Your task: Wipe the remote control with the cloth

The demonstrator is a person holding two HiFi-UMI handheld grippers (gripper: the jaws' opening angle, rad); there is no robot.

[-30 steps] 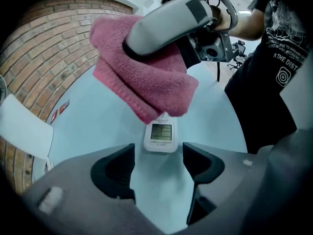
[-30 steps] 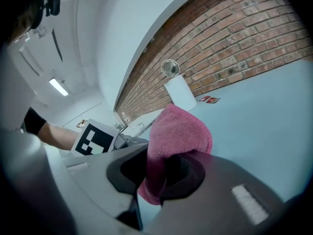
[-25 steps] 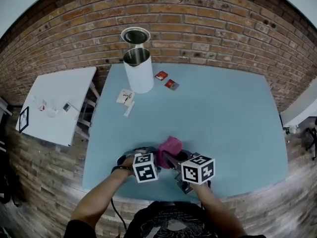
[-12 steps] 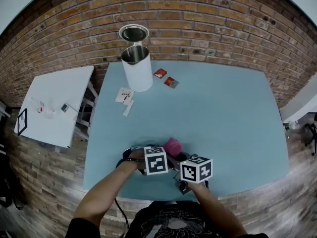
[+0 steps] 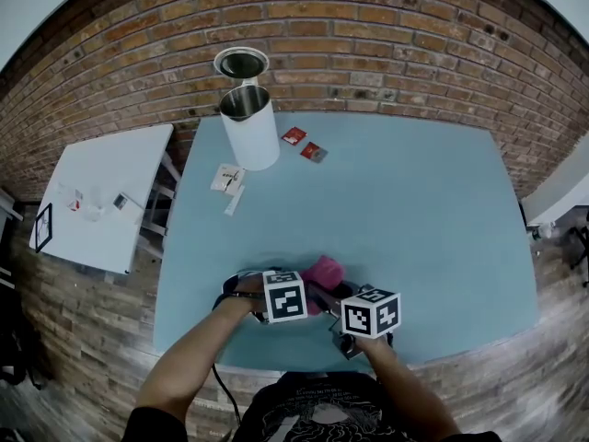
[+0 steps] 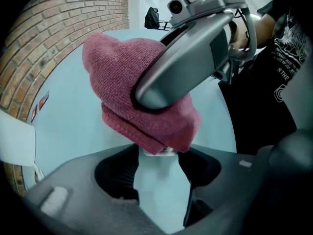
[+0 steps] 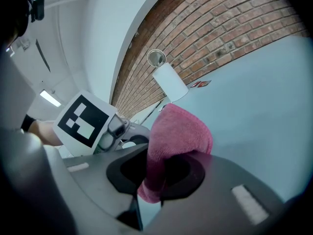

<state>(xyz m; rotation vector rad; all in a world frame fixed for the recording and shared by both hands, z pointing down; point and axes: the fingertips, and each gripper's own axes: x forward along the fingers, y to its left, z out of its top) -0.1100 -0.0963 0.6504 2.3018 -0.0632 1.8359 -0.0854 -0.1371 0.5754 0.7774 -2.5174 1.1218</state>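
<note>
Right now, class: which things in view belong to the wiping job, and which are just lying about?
Job: pink cloth; remote control, only its white end showing under the cloth.
Lying about: white canister; red packets; white papers; side table.

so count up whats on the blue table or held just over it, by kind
pink cloth: 1
remote control, mostly covered: 1
white canister: 1
red packets: 2
white paper pieces: 2
total: 7
</note>
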